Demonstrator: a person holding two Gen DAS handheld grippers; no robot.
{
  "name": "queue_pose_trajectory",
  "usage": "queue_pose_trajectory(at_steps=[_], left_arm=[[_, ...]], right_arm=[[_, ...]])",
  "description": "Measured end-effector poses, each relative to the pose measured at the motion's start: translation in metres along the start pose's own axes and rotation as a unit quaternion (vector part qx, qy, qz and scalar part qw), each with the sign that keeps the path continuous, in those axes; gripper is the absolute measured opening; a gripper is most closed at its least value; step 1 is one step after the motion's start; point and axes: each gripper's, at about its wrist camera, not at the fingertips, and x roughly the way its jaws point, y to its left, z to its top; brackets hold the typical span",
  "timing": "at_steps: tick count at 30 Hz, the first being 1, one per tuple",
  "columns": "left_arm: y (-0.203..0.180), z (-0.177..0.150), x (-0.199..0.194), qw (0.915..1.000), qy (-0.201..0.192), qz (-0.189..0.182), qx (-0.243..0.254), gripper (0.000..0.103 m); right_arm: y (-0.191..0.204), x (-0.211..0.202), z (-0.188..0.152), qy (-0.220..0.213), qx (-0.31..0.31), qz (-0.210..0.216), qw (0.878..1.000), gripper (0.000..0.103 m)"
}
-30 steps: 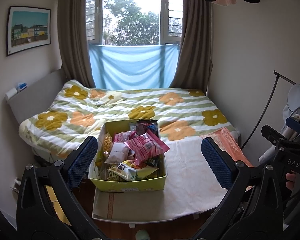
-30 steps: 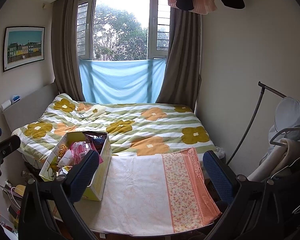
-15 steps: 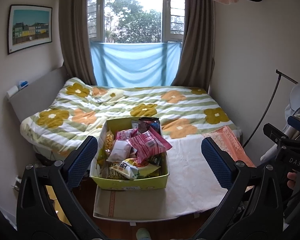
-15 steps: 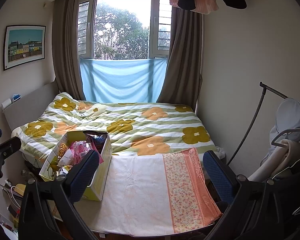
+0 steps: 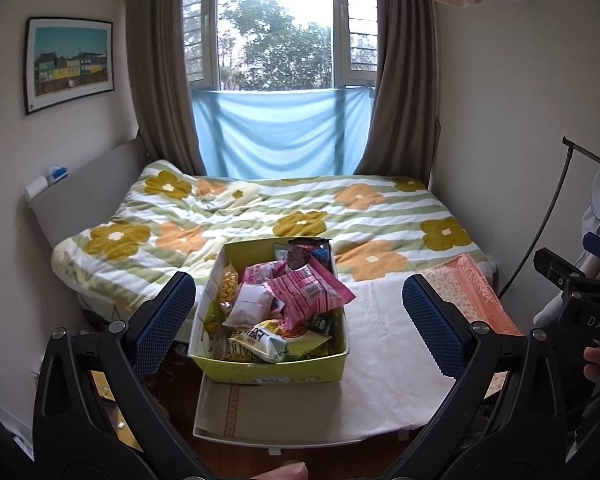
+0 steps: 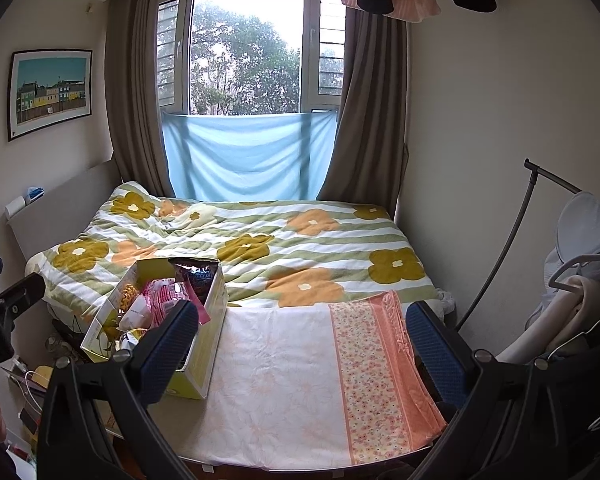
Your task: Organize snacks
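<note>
A yellow-green cardboard box (image 5: pixel 268 368) sits on the near left part of the bed, heaped with snack packets: a pink striped bag (image 5: pixel 308 294), a white pouch (image 5: pixel 250 304), a yellow-green bag (image 5: pixel 260 340). The box also shows in the right wrist view (image 6: pixel 208 344). My left gripper (image 5: pixel 296 320) is open and empty, held above and in front of the box. My right gripper (image 6: pixel 304 352) is open and empty, over the white sheet (image 6: pixel 276 380) to the right of the box.
The bed carries a flowered green-striped quilt (image 5: pixel 300 216) behind the box and an orange floral cloth (image 6: pixel 376 368) at the right. A headboard (image 5: pixel 84 188) stands at the left wall. A metal rack with clothes (image 6: pixel 580 280) stands at the right. Clutter lies on the floor at left.
Both views have tilted slightly, so the bed and box sit a little lower in the frames. Both grippers stay open and empty.
</note>
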Motion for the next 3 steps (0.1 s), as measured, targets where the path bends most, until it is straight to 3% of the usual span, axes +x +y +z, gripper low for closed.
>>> queue_pose_trajectory(at_steps=[3], left_arm=[[-0.0048, 0.0019, 0.0028, 0.9999, 0.0, -0.015, -0.001, 0.103]], right_arm=[[-0.002, 0.0016, -0.0018, 0.005, 0.0, -0.001, 1.0, 0.103]])
